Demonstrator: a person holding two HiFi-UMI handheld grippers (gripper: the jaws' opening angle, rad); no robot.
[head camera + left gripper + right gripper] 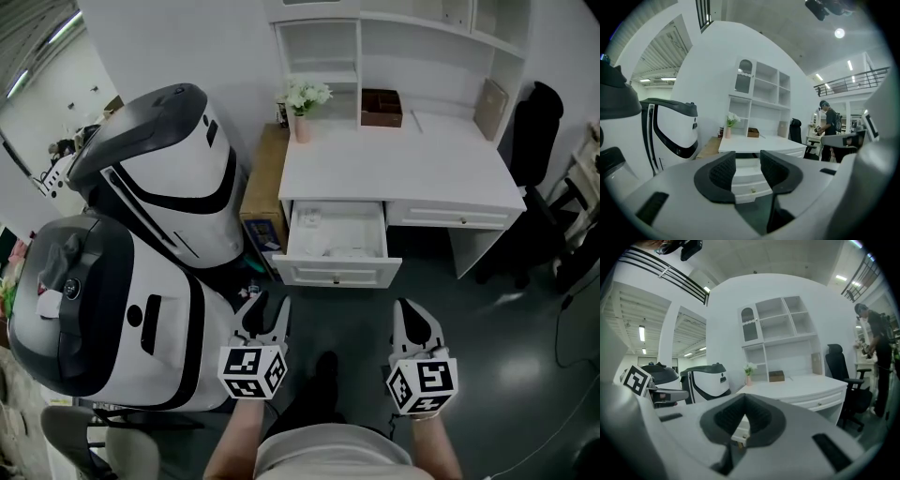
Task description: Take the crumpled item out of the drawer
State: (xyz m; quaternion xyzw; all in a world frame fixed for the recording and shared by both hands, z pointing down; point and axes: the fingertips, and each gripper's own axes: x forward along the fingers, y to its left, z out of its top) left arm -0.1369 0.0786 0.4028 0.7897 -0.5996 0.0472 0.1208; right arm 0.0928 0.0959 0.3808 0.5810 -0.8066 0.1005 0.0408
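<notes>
The white desk (403, 164) has its left drawer (336, 273) pulled out. Inside the drawer lies a pale crumpled item (345, 250), small and hard to make out. My left gripper (267, 314) hovers over the dark floor in front of the drawer, open, with nothing between its fingers. In the left gripper view the left gripper (747, 161) frames the drawer (750, 180) through the gap between its pads. My right gripper (410, 311) hangs level with it to the right, shut and empty. The right gripper view shows the right gripper (744, 399) with its tips touching.
Two large white-and-black machine shells (178, 169) (94, 309) stand close on the left. A flower vase (302, 103) and a brown box (381, 108) sit on the desk. A black chair (534, 122) is at the right. A person (829, 119) stands far off.
</notes>
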